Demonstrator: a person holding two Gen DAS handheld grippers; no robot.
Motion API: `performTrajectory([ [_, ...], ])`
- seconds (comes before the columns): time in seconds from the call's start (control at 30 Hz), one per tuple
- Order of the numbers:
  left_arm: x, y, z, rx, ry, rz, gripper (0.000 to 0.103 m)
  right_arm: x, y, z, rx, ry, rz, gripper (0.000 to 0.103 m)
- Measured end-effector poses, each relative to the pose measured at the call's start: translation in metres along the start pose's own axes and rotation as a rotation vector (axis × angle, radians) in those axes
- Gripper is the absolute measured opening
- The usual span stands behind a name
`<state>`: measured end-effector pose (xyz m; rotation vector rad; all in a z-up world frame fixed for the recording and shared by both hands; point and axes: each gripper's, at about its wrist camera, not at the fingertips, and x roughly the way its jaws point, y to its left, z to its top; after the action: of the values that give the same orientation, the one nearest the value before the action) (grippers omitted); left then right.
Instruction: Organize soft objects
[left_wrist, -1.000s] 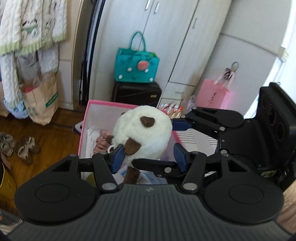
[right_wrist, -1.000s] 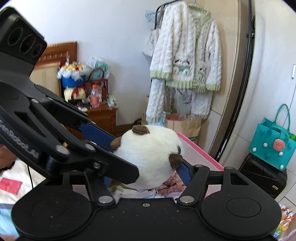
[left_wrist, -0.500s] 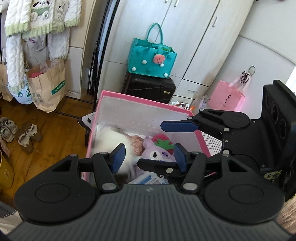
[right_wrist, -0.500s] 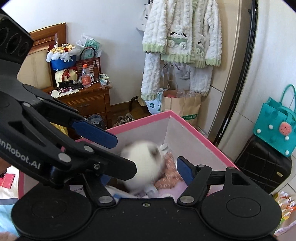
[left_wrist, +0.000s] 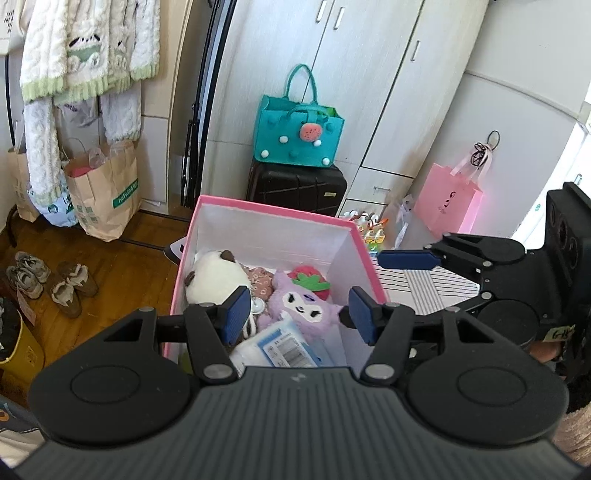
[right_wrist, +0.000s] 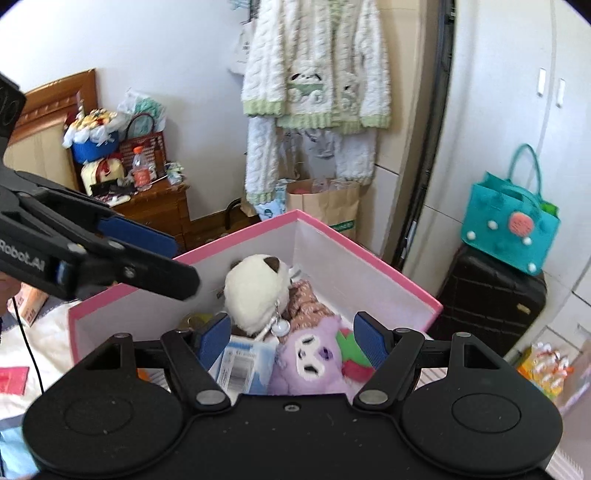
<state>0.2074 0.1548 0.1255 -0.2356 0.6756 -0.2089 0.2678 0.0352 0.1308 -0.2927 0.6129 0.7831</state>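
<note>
The round white plush toy with brown ears (left_wrist: 216, 278) now lies in the pink-rimmed white storage box (left_wrist: 273, 206) beside a purple plush (left_wrist: 301, 306), both the left hand-held gripper (left_wrist: 295, 314) and right hand-held gripper (right_wrist: 291, 339) hang open and empty, the right's jaws just having widened, so next comes fetching another soft item.

White plush (left_wrist: 216, 278) no longer held up between both grippers: now lies inside pink box (left_wrist: 273, 209), against its left wall by far corner, beside purple plush (left_wrist: 301, 308). Right gripper (right_wrist: 291, 341) jaws have just been opening, nothing between them. Left gripper (left_wrist: 297, 314) empty too, above box.
</note>
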Motion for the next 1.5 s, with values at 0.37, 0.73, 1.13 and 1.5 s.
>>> performTrajectory([
  [0.37,-0.043,-0.037,-0.016,0.07,-0.027,-0.006,0.065,-0.069,0.002,-0.028,0.131,-0.019,-0.061,0.086],
  [0.73,-0.063,-0.061,-0.061,0.122,-0.105,0.012,0.085,-0.129,0.005,-0.075,0.256,-0.075,-0.214,0.101],
  [1.13,-0.061,-0.07,-0.107,0.113,-0.159,0.098,0.103,-0.182,0.037,-0.127,0.32,-0.189,-0.43,0.101],
  [1.5,-0.067,-0.083,-0.138,0.082,-0.19,0.13,0.103,-0.197,0.077,-0.161,0.353,-0.235,-0.486,0.101],
])
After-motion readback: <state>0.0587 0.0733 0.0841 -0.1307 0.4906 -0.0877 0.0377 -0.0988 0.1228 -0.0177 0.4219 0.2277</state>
